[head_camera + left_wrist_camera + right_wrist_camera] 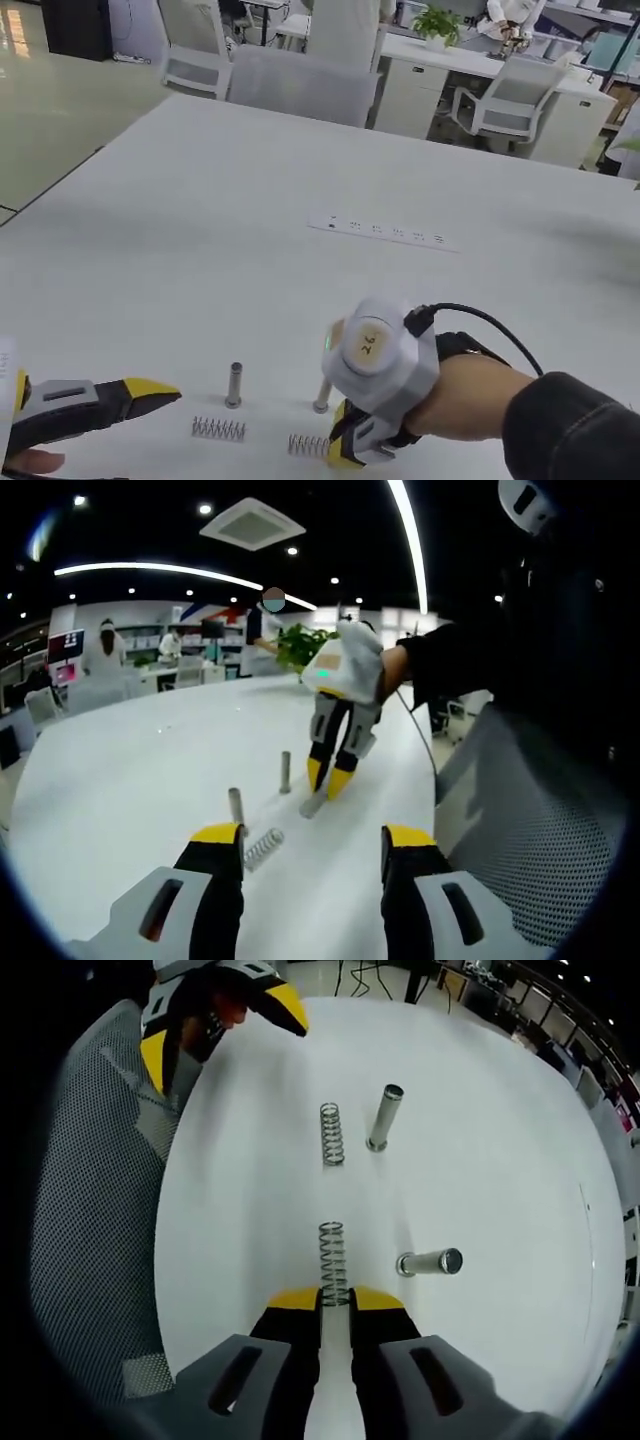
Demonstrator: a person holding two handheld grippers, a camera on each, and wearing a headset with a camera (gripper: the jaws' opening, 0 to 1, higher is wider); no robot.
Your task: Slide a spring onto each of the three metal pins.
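Two short metal pins stand upright on the white table. One spring lies flat in front of the left pin. A second spring lies by the right pin, and my right gripper is shut on its near end, low on the table. My left gripper hovers open at the near left, with the loose spring and a pin just ahead of it. The right gripper points down beyond them.
A row of power sockets is set into the table's middle. White chairs and desks stand past the far edge. A grey mesh chair back is close behind the near edge. People are working in the background.
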